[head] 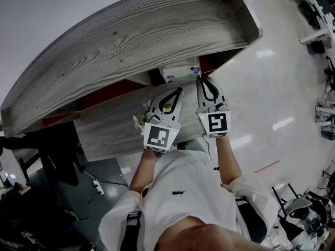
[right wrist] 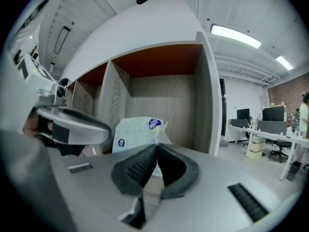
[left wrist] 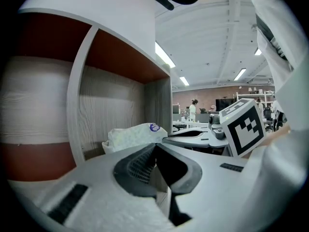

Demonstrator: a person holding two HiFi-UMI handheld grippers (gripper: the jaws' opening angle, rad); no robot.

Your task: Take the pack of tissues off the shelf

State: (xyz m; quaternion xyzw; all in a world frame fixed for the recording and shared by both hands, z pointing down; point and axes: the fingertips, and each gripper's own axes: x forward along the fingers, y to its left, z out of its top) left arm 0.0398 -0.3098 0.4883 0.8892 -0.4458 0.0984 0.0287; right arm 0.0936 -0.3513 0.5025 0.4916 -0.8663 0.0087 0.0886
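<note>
L tongs (left wrist: 155,146) & R tongs (right wrist: 157,148) both closed tip-to-tip, empty, held up to the shelf (head: 157,30); pack of tissues (right wrist: 137,132) on it, not yet taken.
Pack stands in the shelf's right-end compartment, on the wood-grain board, near the right side wall, blue round logos facing out. R tongs: nothing btwn the pads, aimed at the pack, tips just short of it; can't tell if touching. L tongs: likewise nothing held, just beside the R ones and a bit further back from the pack in head view. One gripper per hand, arms reaching fwd.
</note>
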